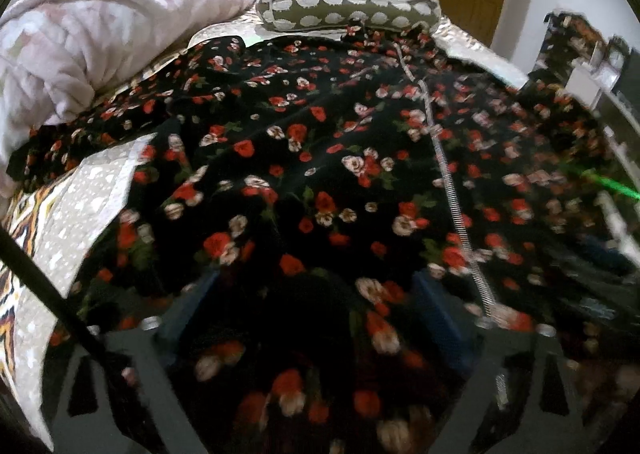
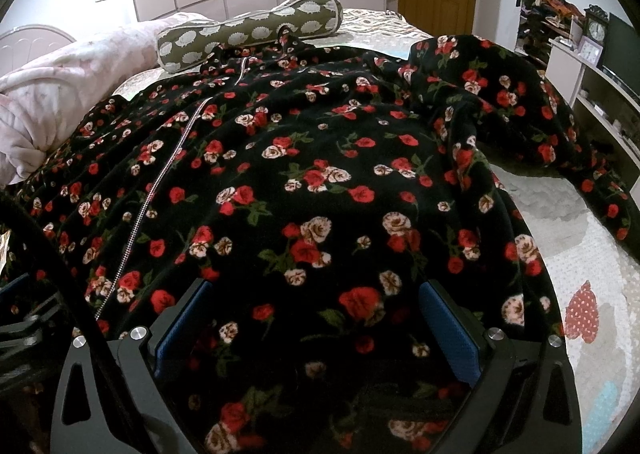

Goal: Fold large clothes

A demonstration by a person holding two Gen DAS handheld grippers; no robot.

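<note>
Black robe with red and cream roses (image 2: 304, 181) lies spread front-up across the bed (image 2: 592, 254), zipper (image 2: 160, 181) running up its length toward the spotted bolster (image 2: 248, 31) at the far end; a pink blanket (image 1: 100, 41) is bundled along the left side. One sleeve (image 2: 540, 105) is thrown out to the right, rumpled, hanging toward the bed's edge. Step in hand looks like the very start: garment laid out, hem nearest, no fold made yet. Right gripper (image 2: 316, 326) hovers low at the hem right of the zipper, blue pads (image 2: 448, 334) spread wide, cloth beneath and between but not pinched. Left gripper (image 1: 316, 318) sits at the hem left of the zipper, also spread, view blurred. Both point forward along the robe. Next move likely calls for closing on the hem or first bringing the loose sleeve inward.
</note>
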